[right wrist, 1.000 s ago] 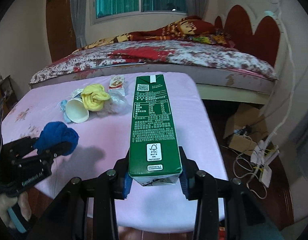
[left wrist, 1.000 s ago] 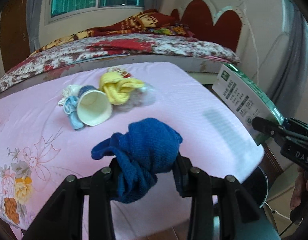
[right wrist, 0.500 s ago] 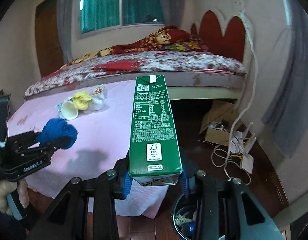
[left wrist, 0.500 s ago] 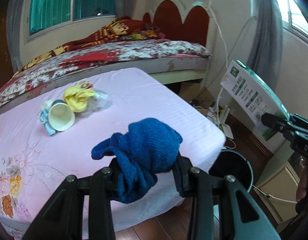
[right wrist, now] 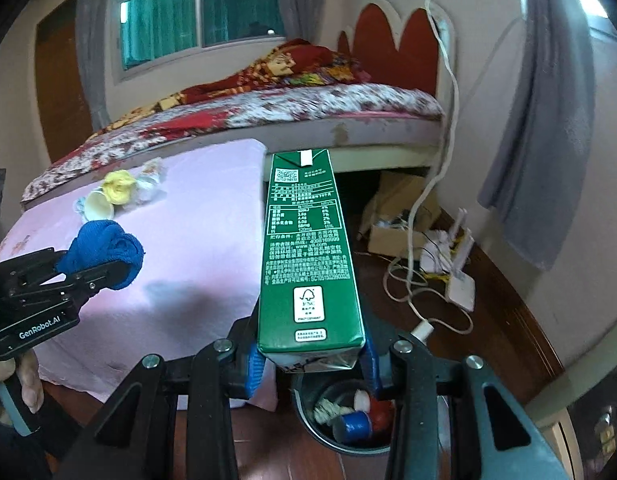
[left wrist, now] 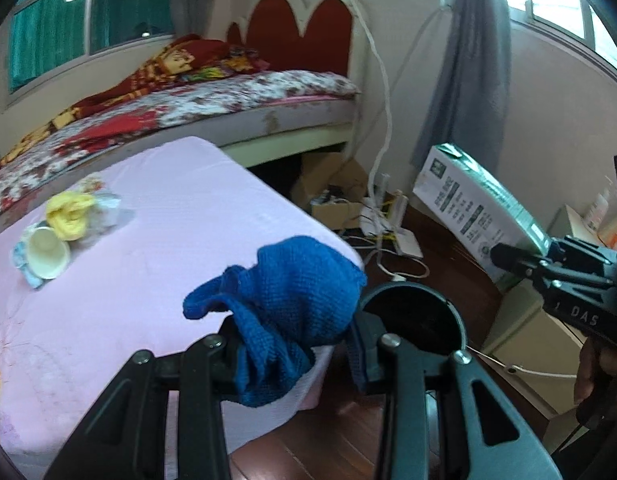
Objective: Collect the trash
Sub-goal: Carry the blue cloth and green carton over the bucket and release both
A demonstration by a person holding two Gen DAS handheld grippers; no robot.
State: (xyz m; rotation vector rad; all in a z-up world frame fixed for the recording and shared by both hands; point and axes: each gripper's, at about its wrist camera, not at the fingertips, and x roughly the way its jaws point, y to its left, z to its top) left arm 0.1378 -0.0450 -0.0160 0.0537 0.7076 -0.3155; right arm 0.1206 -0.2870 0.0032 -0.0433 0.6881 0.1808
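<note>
A bed [right wrist: 292, 116] (red headboard [right wrist: 392, 52]) stands behind the pink-covered table [right wrist: 196, 240].

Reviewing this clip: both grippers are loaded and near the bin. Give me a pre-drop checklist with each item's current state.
1. Right gripper shut on the green carton: ok.
2. Left gripper shut on the blue cloth: ok.
3. Carton above the trash bin: ok, the bin's opening shows directly under its base.
4. Blue cloth above the bin: not ok, it hangs beside the rim, by the pink table's corner.
5. Room in the bin: ok, contents lie low.
6. Table cleared: not ok, the paper cup and yellow cloth remain.
</note>
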